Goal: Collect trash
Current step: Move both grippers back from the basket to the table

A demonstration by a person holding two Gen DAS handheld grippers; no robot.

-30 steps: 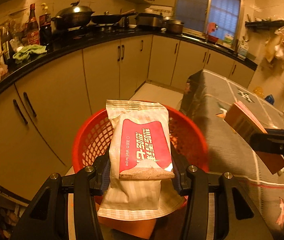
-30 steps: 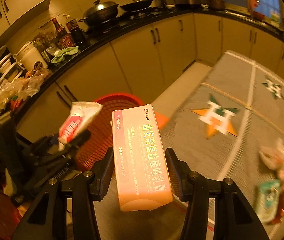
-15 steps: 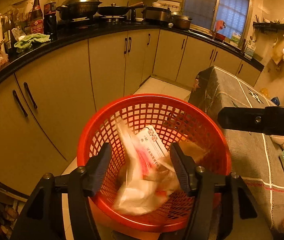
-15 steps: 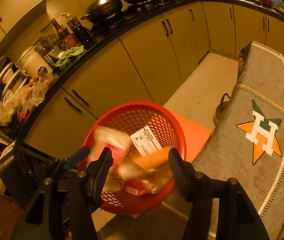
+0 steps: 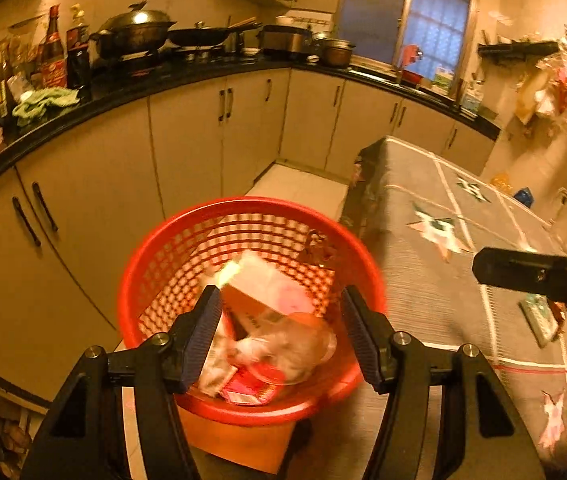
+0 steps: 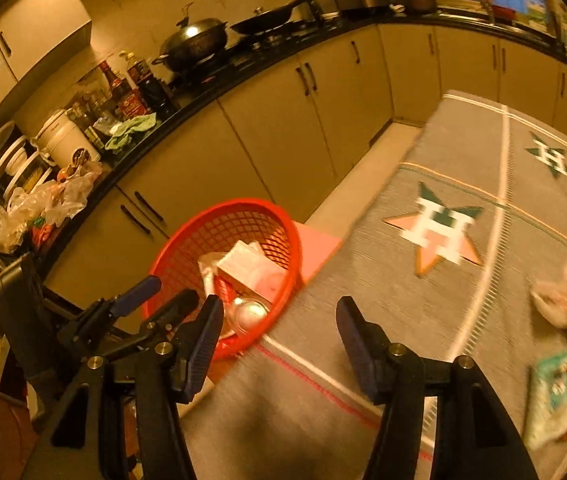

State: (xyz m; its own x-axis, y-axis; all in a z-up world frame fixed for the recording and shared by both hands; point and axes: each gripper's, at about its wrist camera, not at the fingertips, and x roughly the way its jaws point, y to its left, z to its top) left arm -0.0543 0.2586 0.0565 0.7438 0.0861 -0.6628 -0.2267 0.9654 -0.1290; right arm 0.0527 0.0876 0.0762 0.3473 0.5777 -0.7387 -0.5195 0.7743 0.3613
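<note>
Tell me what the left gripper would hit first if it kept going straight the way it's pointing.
Most likely the loose trash piled in the red basket: the left gripper, open and empty, points down into it. Depth is hard to judge.

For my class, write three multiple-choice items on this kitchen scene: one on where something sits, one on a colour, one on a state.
1. Where does the green cloth lie?
A. on the black counter
B. in the basket
C. on the grey tablecloth

2. What colour is the mesh basket?
A. blue
B. red
C. white

3. What is between the fingers of the right gripper?
A. a pink box
B. a wet-wipe pack
C. nothing

Answers:
1 A, it rests on the black counter beside the bottles.
2 B, its rim and lattice wall are red.
3 C, the fingers stand apart, with only the grey tablecloth behind the gap.
</note>
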